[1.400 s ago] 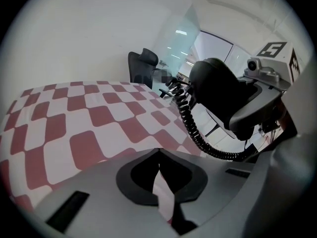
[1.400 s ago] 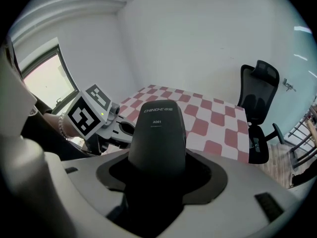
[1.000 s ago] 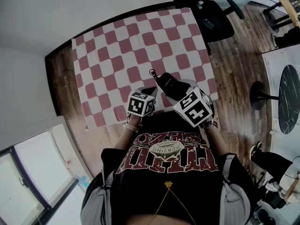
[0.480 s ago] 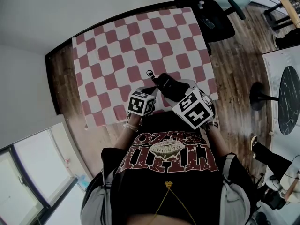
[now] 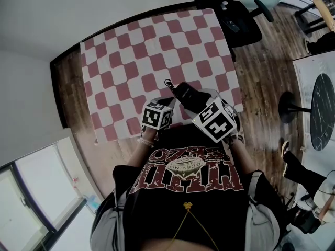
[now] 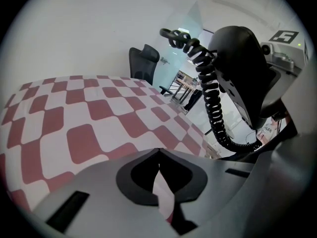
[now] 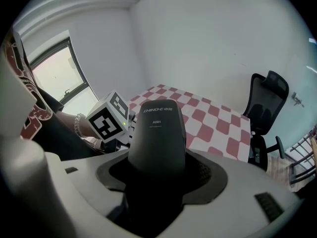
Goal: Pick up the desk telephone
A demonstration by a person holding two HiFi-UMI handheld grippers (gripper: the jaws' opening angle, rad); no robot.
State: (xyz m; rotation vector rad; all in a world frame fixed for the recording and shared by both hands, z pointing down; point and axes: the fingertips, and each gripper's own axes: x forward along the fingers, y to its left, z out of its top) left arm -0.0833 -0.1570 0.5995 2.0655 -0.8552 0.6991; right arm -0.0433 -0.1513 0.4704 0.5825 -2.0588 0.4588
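Observation:
A black telephone handset is held above the near edge of the table with the red-and-white checked cloth. My right gripper is shut on the handset, which fills the space between its jaws. The coiled cord hangs from the handset with its end loose in the air. No telephone base shows in any view. My left gripper sits just left of the handset, its jaws shut with nothing between them. Its marker cube shows in the right gripper view.
A black office chair stands at the table's far right corner. Wooden floor surrounds the table. A round dark tabletop and another person's legs are at the right. A window lies behind me.
The right gripper and the handset have drifted very slightly to the left. The left gripper has hardly moved.

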